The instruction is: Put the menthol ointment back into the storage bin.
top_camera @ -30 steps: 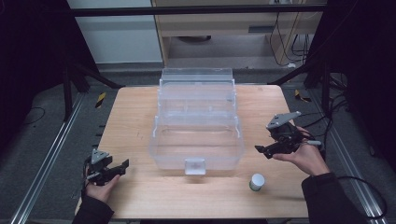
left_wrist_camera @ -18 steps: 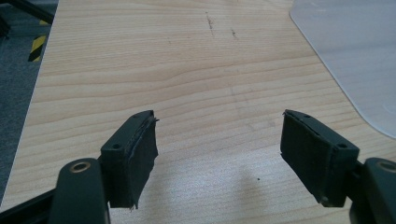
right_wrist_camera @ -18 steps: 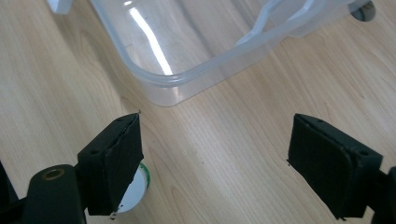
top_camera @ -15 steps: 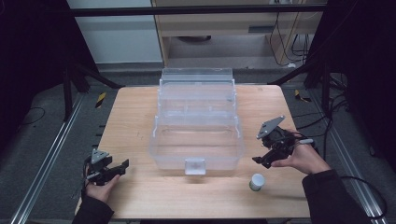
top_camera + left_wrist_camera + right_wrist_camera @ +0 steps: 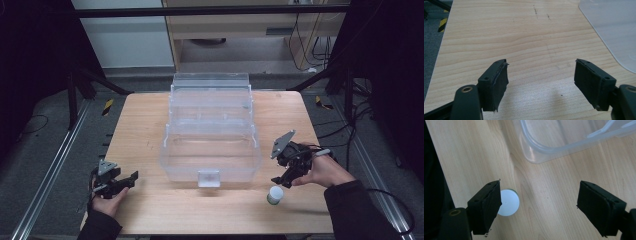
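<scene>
Right gripper [image 5: 280, 181] has dropped toward the white-capped bottle [image 5: 274, 195] — jaws apart, just narrowing, nothing between, lining up a grasp. Left gripper [image 5: 131, 177] parked, jaws apart, empty.

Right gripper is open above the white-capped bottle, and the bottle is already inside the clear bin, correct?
Not quite. The right gripper is open above the bottle, but the bottle stands on the table, in front of the bin, not inside it. The high view shows this; the right gripper view also shows its white cap on bare wood outside the bin's rim.
</scene>
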Available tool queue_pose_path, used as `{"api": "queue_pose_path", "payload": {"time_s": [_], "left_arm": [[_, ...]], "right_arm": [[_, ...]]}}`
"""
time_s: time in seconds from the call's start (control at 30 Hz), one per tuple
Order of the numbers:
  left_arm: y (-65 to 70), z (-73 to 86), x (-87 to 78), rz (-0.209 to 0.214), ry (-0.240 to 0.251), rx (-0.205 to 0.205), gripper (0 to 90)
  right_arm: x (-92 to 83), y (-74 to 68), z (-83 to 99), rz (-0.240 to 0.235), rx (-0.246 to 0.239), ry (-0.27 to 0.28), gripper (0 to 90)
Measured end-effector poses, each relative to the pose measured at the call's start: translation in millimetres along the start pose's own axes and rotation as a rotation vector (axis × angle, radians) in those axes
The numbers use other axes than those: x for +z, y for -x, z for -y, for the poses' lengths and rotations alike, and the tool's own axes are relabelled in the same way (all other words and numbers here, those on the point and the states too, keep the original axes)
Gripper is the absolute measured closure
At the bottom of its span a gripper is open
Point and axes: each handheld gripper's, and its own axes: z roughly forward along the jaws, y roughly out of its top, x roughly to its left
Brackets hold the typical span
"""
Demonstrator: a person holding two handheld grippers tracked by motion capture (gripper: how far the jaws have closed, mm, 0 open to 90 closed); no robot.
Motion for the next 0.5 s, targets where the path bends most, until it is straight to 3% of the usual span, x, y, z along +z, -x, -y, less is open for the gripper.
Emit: {"api": "queue_pose_path", "payload": {"time_s": [0.33, 0.5], "left_arm": [[0.2, 0.0, 0.1, 0.003, -0.002, 0.002, 26.4], [0.2, -0.1, 0.0, 0.004, -0.001, 0.002, 26.4]], "right_arm": [[6.6, -6.1, -0.5, -0.028, -0.074, -0.062, 22.8], [12.4, -9.6, 0.3, -0.064, -0.128, -0.09, 24.3]]}}
